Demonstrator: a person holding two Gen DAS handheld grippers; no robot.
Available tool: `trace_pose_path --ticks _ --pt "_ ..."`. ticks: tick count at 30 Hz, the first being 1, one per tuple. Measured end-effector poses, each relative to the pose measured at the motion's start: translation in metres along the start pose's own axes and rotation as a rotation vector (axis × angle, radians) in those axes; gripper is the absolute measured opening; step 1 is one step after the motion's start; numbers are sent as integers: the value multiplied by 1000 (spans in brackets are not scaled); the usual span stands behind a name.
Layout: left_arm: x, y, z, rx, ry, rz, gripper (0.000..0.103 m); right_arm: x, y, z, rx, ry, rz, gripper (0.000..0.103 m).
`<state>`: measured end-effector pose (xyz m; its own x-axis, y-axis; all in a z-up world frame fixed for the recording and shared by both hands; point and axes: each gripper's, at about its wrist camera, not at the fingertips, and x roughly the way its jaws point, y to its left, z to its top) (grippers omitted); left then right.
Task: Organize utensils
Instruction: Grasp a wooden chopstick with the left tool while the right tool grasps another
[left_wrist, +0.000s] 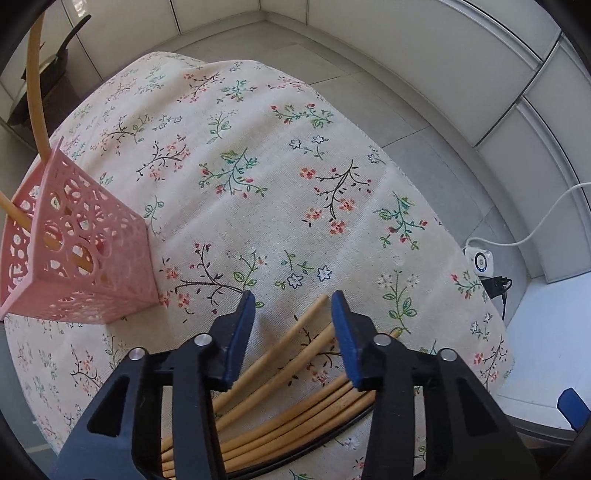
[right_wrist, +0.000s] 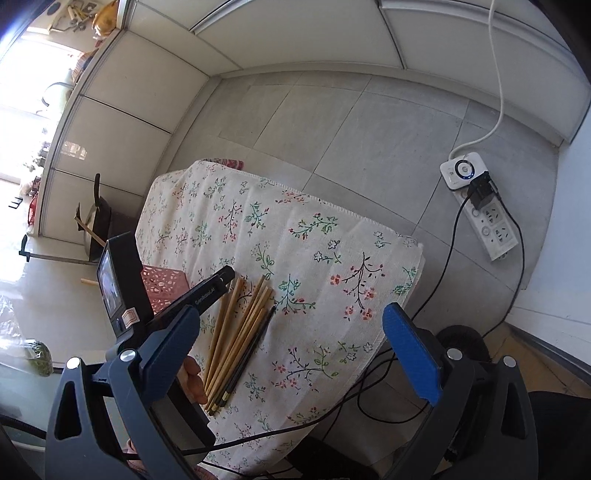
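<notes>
Chopsticks: loose pile on cloth-covered surface, beside pink basket. Left gripper fingers spread above pile, empty; right gripper fingers wide, empty. Risk: fingers catching several sticks together, scattering them.

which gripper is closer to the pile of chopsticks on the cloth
Left. The left gripper hangs right over the pile of chopsticks, jaws open astride them. The right gripper is held back off the table's near edge, open and empty.
</notes>
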<state>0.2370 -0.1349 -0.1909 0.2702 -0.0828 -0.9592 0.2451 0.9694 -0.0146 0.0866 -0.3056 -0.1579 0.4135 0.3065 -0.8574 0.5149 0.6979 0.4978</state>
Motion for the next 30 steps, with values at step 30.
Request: trace_pose_path --ticks 30 --pt "-133 53 -85 56 -287 18 6 97 68 -7 -11 196 55 80"
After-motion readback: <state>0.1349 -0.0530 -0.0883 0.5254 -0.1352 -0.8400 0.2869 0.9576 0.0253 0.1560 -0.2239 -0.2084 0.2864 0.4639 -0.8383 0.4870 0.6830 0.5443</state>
